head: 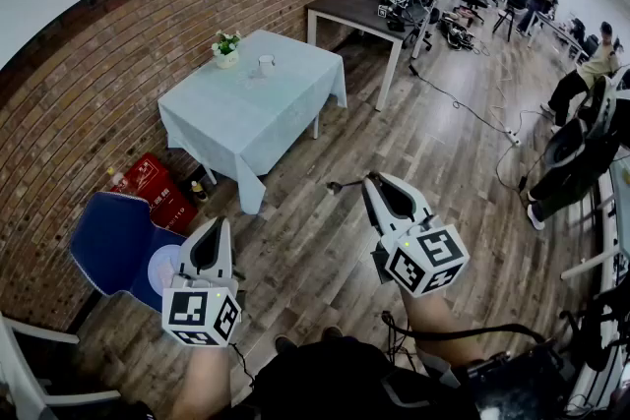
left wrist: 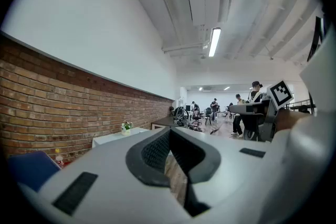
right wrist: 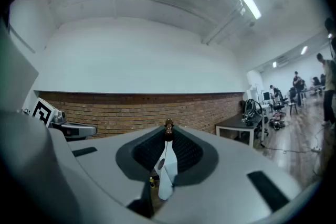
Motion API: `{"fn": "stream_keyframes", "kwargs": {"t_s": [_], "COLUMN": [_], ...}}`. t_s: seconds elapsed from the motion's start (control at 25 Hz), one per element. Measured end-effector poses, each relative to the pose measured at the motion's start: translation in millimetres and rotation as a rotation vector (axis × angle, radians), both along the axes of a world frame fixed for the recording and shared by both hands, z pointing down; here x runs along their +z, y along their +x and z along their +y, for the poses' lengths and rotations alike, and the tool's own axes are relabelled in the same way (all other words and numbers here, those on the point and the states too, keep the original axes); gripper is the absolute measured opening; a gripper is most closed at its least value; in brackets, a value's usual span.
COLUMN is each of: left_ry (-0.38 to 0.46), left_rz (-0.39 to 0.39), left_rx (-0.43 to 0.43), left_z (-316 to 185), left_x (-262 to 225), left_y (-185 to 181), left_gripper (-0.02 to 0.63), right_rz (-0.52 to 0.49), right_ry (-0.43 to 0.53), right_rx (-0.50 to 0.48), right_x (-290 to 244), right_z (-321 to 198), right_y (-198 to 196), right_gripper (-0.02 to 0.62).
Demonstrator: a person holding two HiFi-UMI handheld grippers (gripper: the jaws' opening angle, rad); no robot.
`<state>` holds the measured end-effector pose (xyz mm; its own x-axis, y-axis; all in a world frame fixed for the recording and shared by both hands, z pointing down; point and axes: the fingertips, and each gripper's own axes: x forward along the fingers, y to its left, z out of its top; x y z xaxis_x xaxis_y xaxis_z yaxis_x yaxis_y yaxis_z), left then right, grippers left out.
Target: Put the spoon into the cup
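A spoon (head: 343, 184) with a dark handle sticks out leftward from the tips of my right gripper (head: 366, 180), which is shut on it. In the right gripper view the brown end of the spoon (right wrist: 168, 128) shows between the tips of the right gripper (right wrist: 168, 137). A clear cup (head: 264, 66) stands on a table with a pale cloth (head: 246, 118), well ahead of both grippers. My left gripper (head: 219, 224) is held level above the floor. Its tips meet, and the left gripper (left wrist: 169, 132) holds nothing.
A small pot of flowers (head: 226, 47) stands at the table's far corner. A blue chair (head: 113, 246) and a red box (head: 153, 184) sit by the brick wall at left. A dark table (head: 359, 3) and several people fill the room's far right.
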<state>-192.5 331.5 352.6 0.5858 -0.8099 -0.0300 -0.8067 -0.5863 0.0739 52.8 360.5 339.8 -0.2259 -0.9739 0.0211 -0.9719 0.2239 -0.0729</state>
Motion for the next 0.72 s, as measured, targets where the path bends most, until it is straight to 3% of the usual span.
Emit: {"fn": "stream_keyframes", "kwargs": {"t_s": [0.72], "left_ry": [0.023], "left_rz": [0.001], "left_rx": [0.022], "left_z": [-14], "left_x": [2], "left_y": [-15], "left_gripper": [0.006], "right_rz": [-0.008], "right_ry": [0.021], "right_rx": [0.012], "right_x": [-2], "right_z": [-9], "right_y": [-24], "right_gripper": [0.055]}}
